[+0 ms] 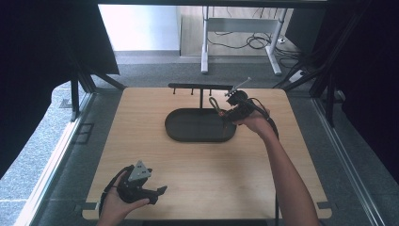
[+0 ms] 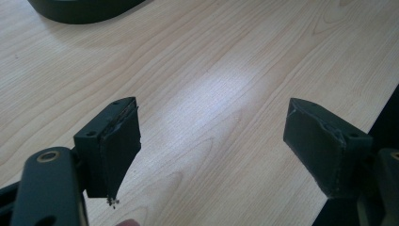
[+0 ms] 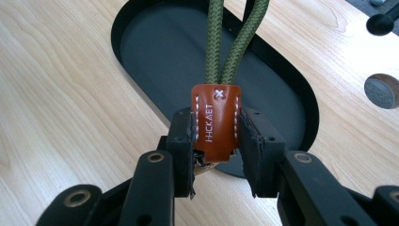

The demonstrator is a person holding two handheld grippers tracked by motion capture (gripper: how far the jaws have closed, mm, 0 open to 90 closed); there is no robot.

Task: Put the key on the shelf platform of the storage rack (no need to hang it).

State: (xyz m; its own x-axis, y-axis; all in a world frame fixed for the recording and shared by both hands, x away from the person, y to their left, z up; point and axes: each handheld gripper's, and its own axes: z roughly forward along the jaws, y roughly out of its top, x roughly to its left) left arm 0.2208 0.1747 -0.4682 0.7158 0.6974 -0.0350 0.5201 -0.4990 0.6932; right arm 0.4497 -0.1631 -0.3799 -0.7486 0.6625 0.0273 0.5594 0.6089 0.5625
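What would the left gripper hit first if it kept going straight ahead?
Probably the bare wooden table: the open left gripper tilts down at it. The black tray lies off to one side, though depth is unclear.

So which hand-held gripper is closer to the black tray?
Right. The right hand-held gripper hangs at the black tray's far right rim, holding a cord loop. The left hand-held gripper is away near the table's front edge.

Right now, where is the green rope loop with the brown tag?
The right claw pinches its brown tag, holding the green rope loop up over the right end of the black tray, just below the hook rack.
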